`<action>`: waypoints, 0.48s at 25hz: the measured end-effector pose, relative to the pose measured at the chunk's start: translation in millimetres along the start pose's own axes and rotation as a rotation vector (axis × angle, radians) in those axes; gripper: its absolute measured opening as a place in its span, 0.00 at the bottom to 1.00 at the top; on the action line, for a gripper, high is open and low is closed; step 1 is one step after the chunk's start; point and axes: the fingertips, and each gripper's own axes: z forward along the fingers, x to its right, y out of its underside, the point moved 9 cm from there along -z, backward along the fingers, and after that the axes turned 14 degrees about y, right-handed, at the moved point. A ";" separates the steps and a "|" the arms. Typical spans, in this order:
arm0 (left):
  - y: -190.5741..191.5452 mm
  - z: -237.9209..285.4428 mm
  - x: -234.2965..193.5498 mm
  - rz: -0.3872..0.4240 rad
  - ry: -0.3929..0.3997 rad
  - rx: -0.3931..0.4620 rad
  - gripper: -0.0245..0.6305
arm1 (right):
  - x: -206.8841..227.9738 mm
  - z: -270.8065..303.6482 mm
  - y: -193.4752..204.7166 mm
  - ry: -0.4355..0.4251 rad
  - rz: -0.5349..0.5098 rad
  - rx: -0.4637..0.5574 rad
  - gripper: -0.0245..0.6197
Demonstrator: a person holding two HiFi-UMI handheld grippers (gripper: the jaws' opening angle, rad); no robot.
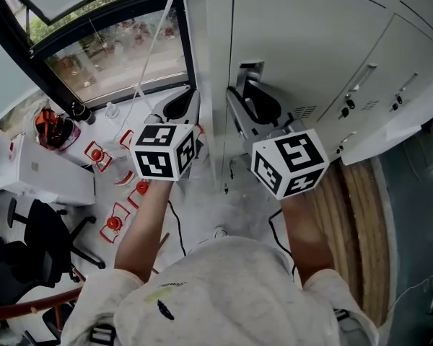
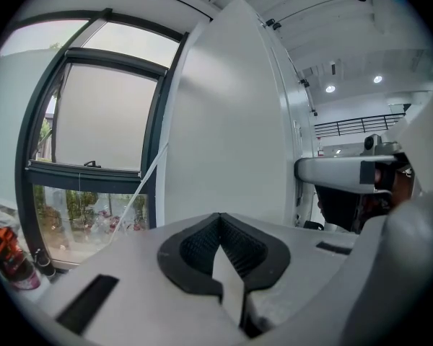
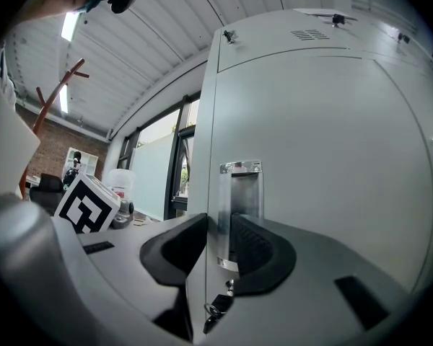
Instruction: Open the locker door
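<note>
A person is standing in front of a pale grey locker and holding a claw in each hand, seen from a head camera looking steeply down. The locker door [image 1: 310, 42] is filling the head view from 12 o'clock round to 3 o'clock.

The right claw [image 1: 247, 92] is pointing at the door's left edge. In the right gripper view, the right claw [image 3: 218, 225] is standing released, its dark pads [image 3: 256, 247] apart. The door's edge and the lower end of a recessed metal handle [image 3: 239, 193] are sitting between them. I cannot tell whether either pad is touching the metal. The locker door [image 3: 325, 157] is spreading from the handle toward 3 o'clock. A key [image 3: 218, 305] is hanging in a lock at 6 o'clock, just under the handle.

The left claw [image 1: 190, 98] is hovering at 9 o'clock from the right one, beside the locker's side. In the left gripper view, the left claw [image 2: 218, 218] is clenched on nothing, its tips meeting. The locker's plain side panel [image 2: 224, 121] is standing ahead at 12 o'clock, and a dark-framed window [image 2: 101, 121] is lying toward 9 o'clock.
</note>
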 end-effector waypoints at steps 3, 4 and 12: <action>1.5 -0.8 -2.2 -0.002 0.002 0.001 0.04 | 1.2 0.5 0.8 -0.001 0.015 0.007 0.18; 2.8 -0.5 -2.1 -0.004 0.005 -0.001 0.04 | 1.0 0.7 0.7 0.002 0.016 0.007 0.18; 9.3 1.2 4.5 -0.018 0.025 -0.003 0.04 | -0.7 0.0 1.1 0.033 0.025 -0.008 0.17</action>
